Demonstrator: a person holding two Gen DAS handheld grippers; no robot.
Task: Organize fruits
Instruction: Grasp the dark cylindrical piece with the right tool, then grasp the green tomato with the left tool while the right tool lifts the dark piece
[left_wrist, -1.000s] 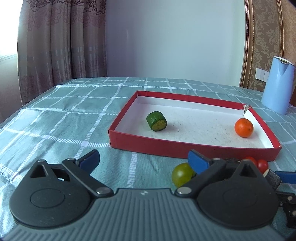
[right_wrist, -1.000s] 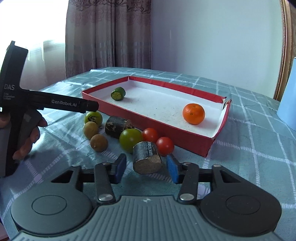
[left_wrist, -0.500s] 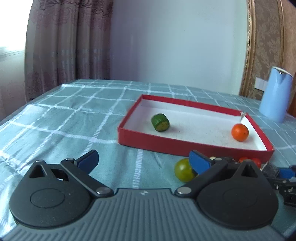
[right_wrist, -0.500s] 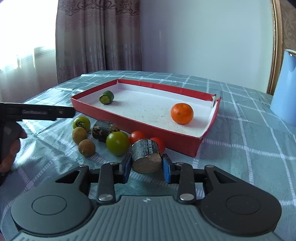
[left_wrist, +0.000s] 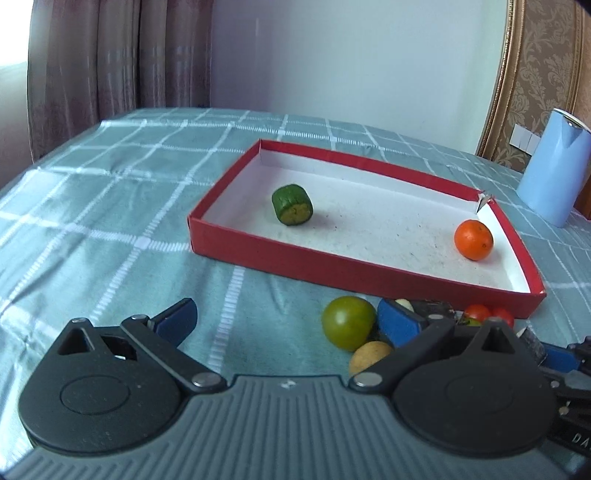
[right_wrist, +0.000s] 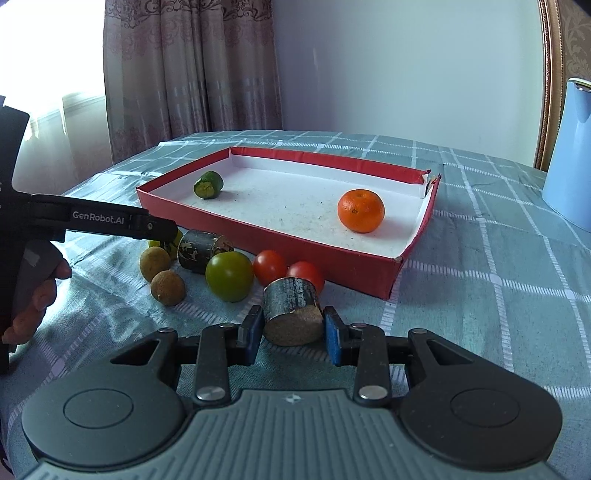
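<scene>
A red tray (left_wrist: 354, 271) (right_wrist: 332, 254) holds a green cucumber piece (left_wrist: 292, 204) (right_wrist: 209, 184) and an orange (left_wrist: 473, 239) (right_wrist: 361, 210). My right gripper (right_wrist: 292, 328) is shut on a dark cylindrical chunk (right_wrist: 291, 314), held just above the cloth before the tray. Loose on the cloth lie a green tomato (right_wrist: 229, 276) (left_wrist: 348, 322), two red tomatoes (right_wrist: 286, 270), two brown longans (right_wrist: 160, 275), and another dark chunk (right_wrist: 199, 251). My left gripper (left_wrist: 284, 321) is open and empty, left of the fruit pile.
A blue kettle (left_wrist: 554, 166) (right_wrist: 570, 155) stands at the right beyond the tray. The table has a teal checked cloth (left_wrist: 110, 206). Curtains hang behind on the left.
My right gripper closed on the dark chunk and lifted it slightly. My left gripper rose and moved nearer the fruit pile, still open.
</scene>
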